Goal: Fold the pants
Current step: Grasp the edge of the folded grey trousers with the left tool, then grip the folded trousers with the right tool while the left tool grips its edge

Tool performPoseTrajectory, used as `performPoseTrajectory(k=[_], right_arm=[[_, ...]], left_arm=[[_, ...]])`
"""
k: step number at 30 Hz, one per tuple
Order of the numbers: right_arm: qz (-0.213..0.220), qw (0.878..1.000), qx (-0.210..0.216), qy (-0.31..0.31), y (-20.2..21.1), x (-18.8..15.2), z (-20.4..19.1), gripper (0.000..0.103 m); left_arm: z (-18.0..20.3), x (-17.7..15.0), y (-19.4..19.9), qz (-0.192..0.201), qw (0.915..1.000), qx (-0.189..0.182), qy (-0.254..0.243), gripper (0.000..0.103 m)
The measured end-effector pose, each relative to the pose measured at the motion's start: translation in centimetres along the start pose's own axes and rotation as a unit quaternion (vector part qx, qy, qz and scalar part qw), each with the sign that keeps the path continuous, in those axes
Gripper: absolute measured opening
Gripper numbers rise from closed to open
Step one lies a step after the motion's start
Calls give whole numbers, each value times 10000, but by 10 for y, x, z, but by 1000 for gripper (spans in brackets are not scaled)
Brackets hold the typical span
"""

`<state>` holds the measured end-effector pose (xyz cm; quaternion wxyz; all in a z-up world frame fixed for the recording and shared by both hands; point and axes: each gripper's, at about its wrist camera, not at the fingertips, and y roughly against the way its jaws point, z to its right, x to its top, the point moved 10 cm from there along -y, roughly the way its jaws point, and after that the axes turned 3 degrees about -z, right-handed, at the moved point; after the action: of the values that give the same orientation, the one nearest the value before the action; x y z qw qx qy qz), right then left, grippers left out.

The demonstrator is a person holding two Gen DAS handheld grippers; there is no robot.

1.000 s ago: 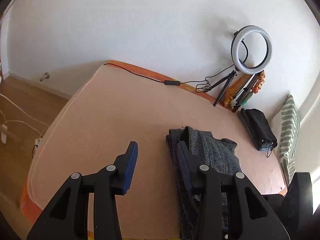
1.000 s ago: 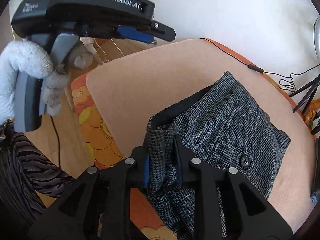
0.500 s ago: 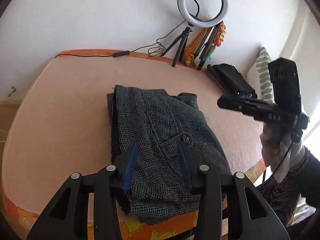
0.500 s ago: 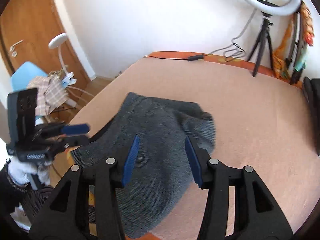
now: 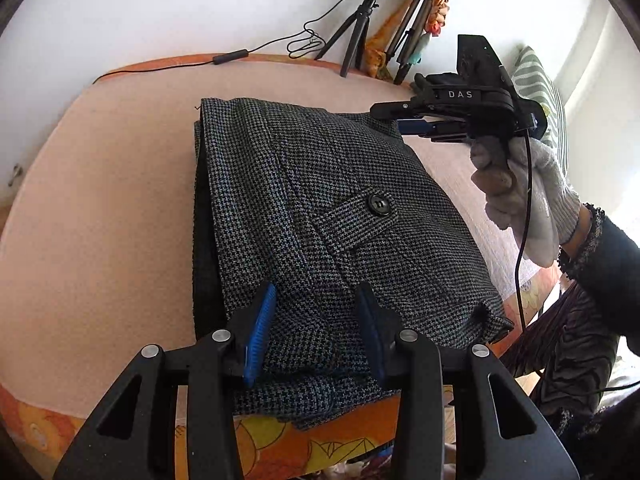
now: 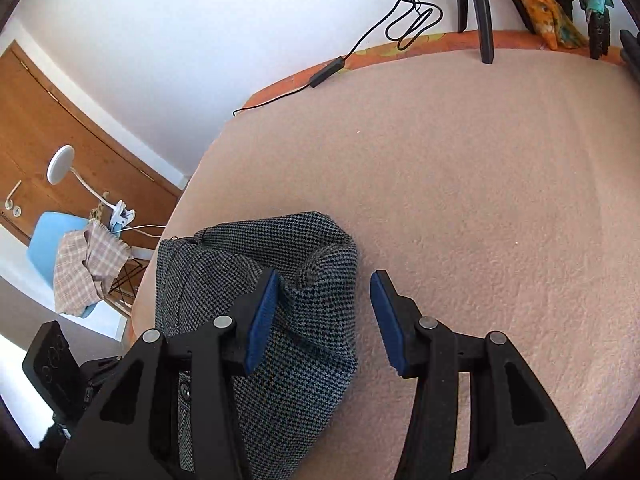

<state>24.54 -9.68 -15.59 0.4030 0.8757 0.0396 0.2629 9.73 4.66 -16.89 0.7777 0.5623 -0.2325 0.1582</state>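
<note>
Left tongs (image 5: 316,334): they are held parted over the near edge of the pants; cloth is seen between the blue pads, but it is not pressed, so nothing is gripped.
Pants (image 5: 320,216): a folded bundle of grey houndstooth cloth is laid flat on the bed (image 5: 100,208), with its near edge hanging a little over the orange mattress border; a buttoned pocket flap (image 5: 356,220) faces up.
Handling: the cloth is judged to be thick, soft and limp, not slippery; several layers are stacked, so the bundle will sag and slide apart if only the top layer is lifted.
Where to hold: all layers should be pinched together at a folded edge or a corner, away from the button.
Right tongs (image 6: 324,320): the jaws have just been closing somewhat, yet they are seen released; the far corner of the bundle lies beside the left pad, and nothing is clamped.
Right hand (image 5: 524,196): a grey glove is worn, and the handle is gripped beyond the far right corner of the pants.
</note>
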Motion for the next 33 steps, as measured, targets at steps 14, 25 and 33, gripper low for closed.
performPoseTrajectory(k=[14,25,33], right_arm=[[-132,9984,-555,-24,-25,8,10,7],[169,9981,-570,-170,24,4,6,53],[-145,9992,238,-287,40,-36,-21,72]], left_arm=[[3,-1,7,56,9997,-228,74,39],[-35,41,46,614,9841,-1187,1167,56],[-65,50,9,163,9563,-1892,2223,61]])
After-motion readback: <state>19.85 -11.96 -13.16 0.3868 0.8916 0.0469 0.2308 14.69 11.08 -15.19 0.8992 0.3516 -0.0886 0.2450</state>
